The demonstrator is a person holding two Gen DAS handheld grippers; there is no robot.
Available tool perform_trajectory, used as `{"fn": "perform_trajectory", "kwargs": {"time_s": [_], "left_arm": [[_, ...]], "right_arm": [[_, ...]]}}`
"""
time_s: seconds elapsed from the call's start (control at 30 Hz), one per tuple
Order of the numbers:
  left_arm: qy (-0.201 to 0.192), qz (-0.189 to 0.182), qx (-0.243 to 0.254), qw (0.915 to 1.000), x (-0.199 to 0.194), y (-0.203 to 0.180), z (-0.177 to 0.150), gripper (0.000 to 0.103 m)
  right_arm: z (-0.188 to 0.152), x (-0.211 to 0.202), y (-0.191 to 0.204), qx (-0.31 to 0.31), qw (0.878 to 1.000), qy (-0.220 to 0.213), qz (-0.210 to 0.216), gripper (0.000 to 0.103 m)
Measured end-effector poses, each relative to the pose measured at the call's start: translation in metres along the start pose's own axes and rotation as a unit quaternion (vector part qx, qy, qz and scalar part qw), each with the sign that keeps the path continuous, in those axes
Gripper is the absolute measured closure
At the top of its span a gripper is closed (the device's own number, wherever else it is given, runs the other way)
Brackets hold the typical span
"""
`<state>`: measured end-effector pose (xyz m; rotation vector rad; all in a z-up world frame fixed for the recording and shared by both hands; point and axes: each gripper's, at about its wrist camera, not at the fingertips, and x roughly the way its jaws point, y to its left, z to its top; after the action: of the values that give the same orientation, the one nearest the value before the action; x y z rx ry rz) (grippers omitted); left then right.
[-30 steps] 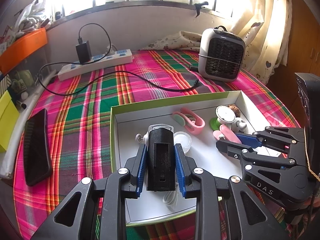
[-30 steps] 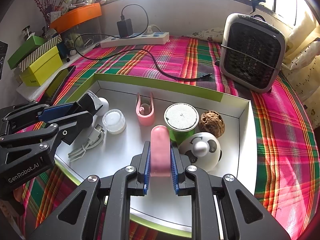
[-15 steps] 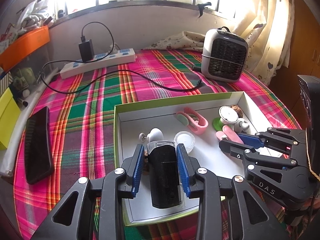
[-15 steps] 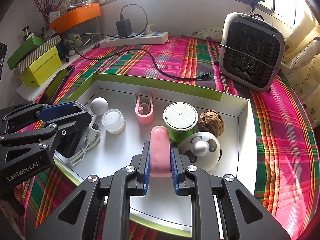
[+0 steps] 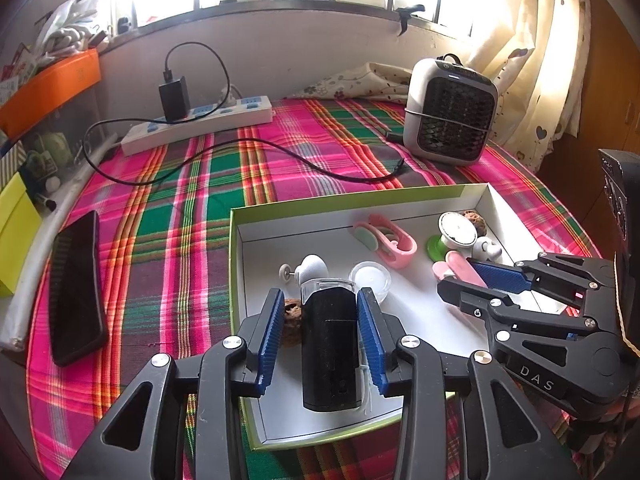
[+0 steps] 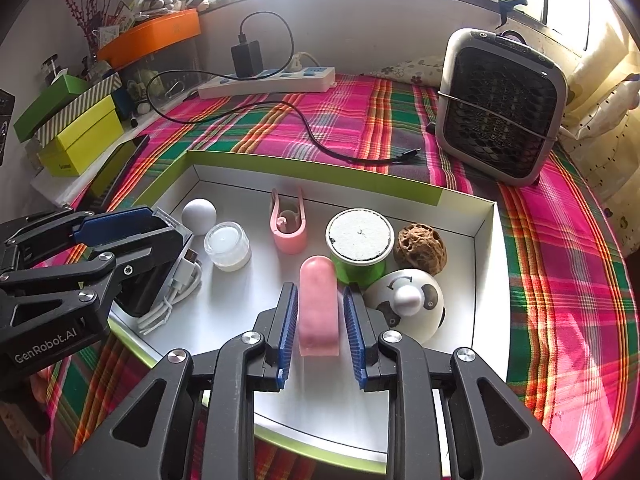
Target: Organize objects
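A white tray [image 6: 486, 264] with a green rim sits on a plaid cloth, collecting small items. At its near left, the left gripper [image 5: 322, 330] is opening, its pads clear of a black device [image 5: 329, 350] lying on the tray floor. At the near middle, the right gripper [image 6: 320, 320] is opening too, gaps showing beside a pink case [image 6: 319, 304], apparently just set down beside a green cup [image 6: 358, 246].

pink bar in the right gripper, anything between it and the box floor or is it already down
Nothing visible blocks it. The pink bar already lies in the box, beside the green cup and panda ball. The right gripper jaws are opening, pads just clear of it.
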<state>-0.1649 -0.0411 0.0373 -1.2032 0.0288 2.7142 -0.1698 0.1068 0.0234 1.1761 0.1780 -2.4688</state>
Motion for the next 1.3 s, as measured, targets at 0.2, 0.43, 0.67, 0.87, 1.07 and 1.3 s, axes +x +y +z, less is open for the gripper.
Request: {"fn": "perform_trajectory", "kwargs": {"time_s": [0.2, 0.43, 0.67, 0.87, 1.07, 1.3], "left_arm": [[-0.002, 0.002, 0.001, 1.0, -0.002, 0.0, 0.0, 0.066], [-0.002, 0.002, 0.0, 1.0, -0.004, -0.001, -0.001, 0.065], [-0.002, 0.003, 0.0, 1.0, -0.007, -0.003, -0.002, 0.065], [-0.006, 0.006, 0.002, 1.0, -0.017, -0.007, -0.007, 0.065], [-0.016, 0.022, 0.0, 0.9996, -0.033, -0.013, -0.017, 0.065], [-0.02, 0.03, -0.009, 0.9993, -0.049, -0.019, -0.031, 0.065]], "right_arm": [[0.0, -0.003, 0.0, 0.002, 1.0, -0.004, 0.001, 0.064], [-0.001, -0.007, 0.002, 0.003, 1.0, -0.008, -0.001, 0.064], [-0.003, -0.011, 0.001, 0.007, 1.0, -0.011, -0.004, 0.064], [-0.006, -0.018, 0.002, 0.009, 1.0, -0.017, -0.005, 0.063], [-0.01, -0.032, 0.006, 0.012, 0.999, -0.031, -0.007, 0.062], [-0.022, -0.05, 0.007, 0.023, 0.999, -0.042, -0.01, 0.06]]}}
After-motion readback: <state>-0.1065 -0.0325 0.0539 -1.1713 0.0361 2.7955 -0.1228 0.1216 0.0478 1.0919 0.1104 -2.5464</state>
